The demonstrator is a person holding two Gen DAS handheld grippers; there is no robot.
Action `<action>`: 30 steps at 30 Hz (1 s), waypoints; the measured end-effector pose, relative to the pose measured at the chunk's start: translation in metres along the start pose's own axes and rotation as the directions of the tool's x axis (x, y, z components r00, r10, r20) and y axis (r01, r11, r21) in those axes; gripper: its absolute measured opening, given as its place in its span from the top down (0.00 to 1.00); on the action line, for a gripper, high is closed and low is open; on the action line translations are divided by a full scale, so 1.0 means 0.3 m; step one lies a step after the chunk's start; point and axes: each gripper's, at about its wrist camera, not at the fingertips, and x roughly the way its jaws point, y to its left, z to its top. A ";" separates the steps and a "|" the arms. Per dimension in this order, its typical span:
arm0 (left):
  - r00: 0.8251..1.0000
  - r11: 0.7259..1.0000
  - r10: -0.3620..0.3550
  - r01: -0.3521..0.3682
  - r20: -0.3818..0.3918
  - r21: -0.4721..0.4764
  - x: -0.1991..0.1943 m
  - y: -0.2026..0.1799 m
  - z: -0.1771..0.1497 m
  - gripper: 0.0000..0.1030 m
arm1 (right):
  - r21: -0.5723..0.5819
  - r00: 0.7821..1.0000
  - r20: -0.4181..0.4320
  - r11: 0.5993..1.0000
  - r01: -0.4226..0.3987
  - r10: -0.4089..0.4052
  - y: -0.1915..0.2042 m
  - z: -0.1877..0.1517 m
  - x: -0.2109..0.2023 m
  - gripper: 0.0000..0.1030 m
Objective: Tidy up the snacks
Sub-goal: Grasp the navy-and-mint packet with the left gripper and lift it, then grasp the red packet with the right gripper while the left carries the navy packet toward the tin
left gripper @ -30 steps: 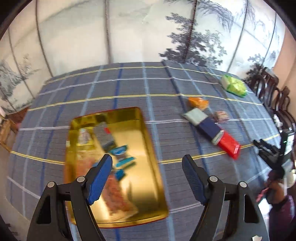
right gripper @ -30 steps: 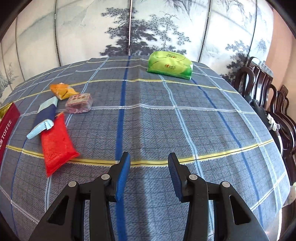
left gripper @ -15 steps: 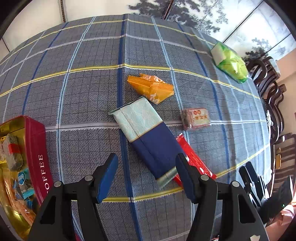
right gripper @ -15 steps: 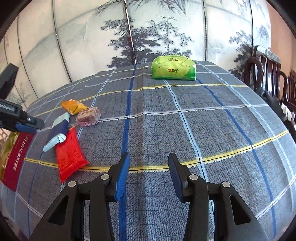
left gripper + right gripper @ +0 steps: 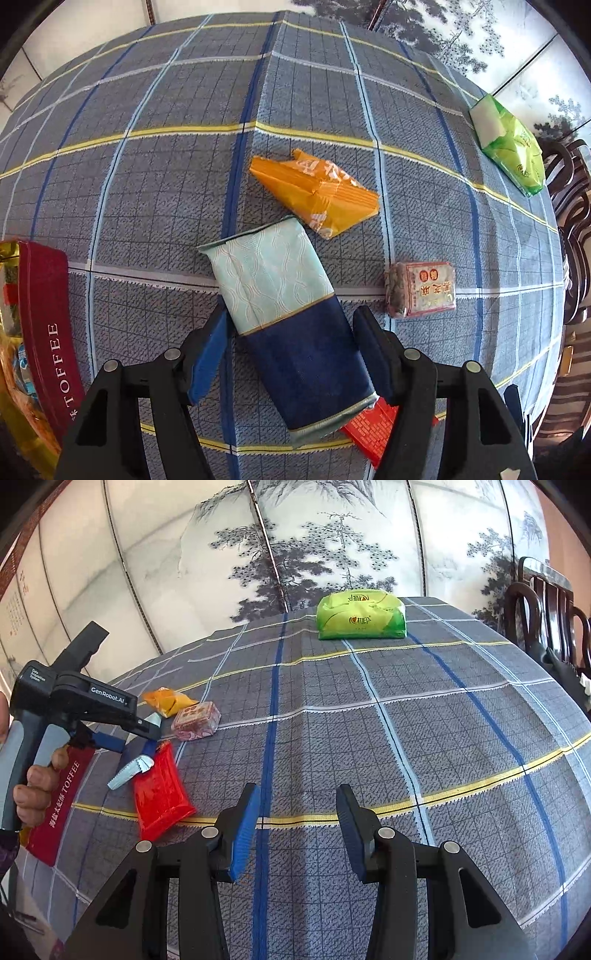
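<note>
A navy and pale teal packet lies flat on the checked tablecloth. My left gripper points steeply down over it with a finger on each side of its navy half. The jaws are opening and the pads do not press on it. Beside it lie an orange packet, a small wrapped block and a red packet, partly under the navy one. The red toffee tin sits at the left edge. My right gripper hovers over bare cloth, partly open with nothing between its fingers.
A green bag rests at the far side of the table near the painted screen. Dark wooden chairs stand along the right. A hand holding the left gripper shows at the left of the right wrist view, above the tin.
My left gripper moved from above the open tin to the right and down over the navy packet, with its jaws narrower. It came into the right wrist view. The right gripper barely moved.
</note>
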 end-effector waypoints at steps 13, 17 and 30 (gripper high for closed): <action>0.986 0.991 -0.013 -0.010 0.169 0.134 -0.157 0.085 -0.235 0.56 | 0.028 0.999 -0.041 1.000 0.002 -0.001 -0.018 0.003 0.024 0.57; 0.974 0.989 -0.027 -0.007 0.223 0.149 -0.270 0.160 -0.358 0.56 | -0.059 0.997 -0.059 0.997 -0.051 0.048 0.033 0.005 0.031 0.56; 0.945 0.992 -0.018 -0.025 0.328 0.127 -0.494 0.376 -0.551 0.56 | -0.444 0.970 -0.222 0.876 -0.190 0.098 0.425 0.013 0.160 0.34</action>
